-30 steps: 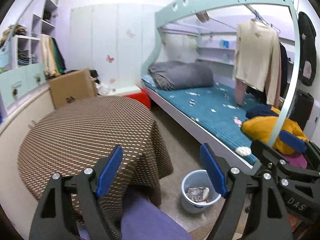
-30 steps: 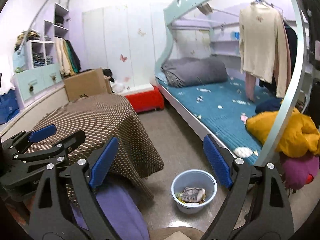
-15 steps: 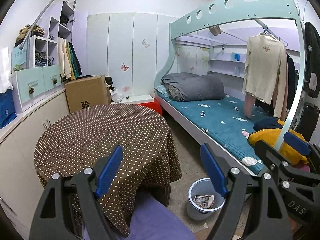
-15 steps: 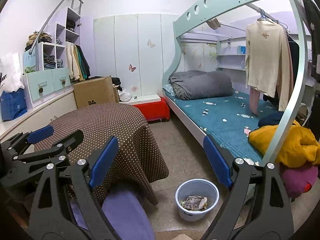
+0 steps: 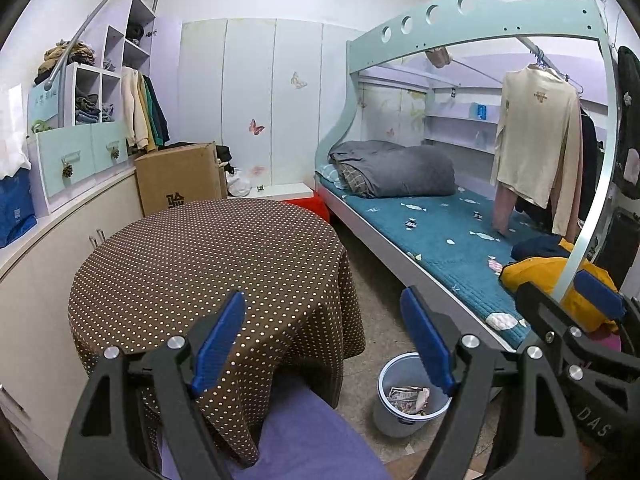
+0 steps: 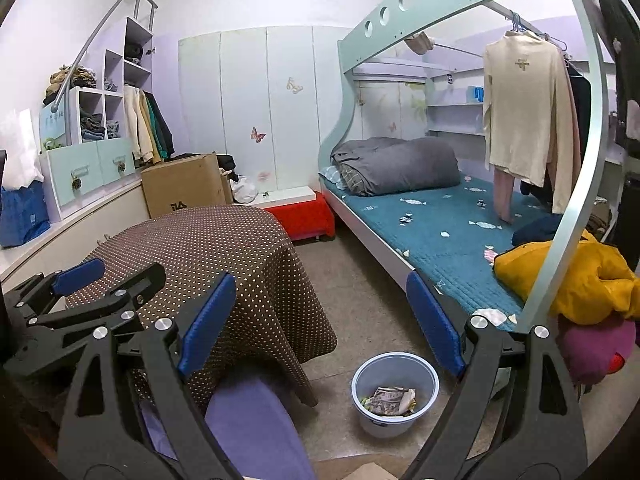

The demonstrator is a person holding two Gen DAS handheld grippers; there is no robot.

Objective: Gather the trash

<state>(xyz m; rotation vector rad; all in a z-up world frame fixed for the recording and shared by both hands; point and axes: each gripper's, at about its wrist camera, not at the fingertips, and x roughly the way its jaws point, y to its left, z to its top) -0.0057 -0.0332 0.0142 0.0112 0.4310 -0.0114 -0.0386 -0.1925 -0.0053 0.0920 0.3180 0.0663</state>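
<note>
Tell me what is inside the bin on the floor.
The bin holds crumpled printed paper with some greenish scraps at its edge. What lies under the paper is covered. Both the left gripper and the right gripper are open and empty.

The right gripper [image 6: 320, 320] with black arms and blue pads has its jaws wide apart and holds nothing. Between them, on the grey floor, stands a small pale blue plastic bin [image 6: 394, 414] with crumpled paper trash [image 6: 391, 401] inside. To the left is a round table with a brown dotted cloth [image 6: 224, 248], and the other black gripper [image 6: 86, 284] is over it. A purple seat [image 6: 256, 428] is below.
</note>
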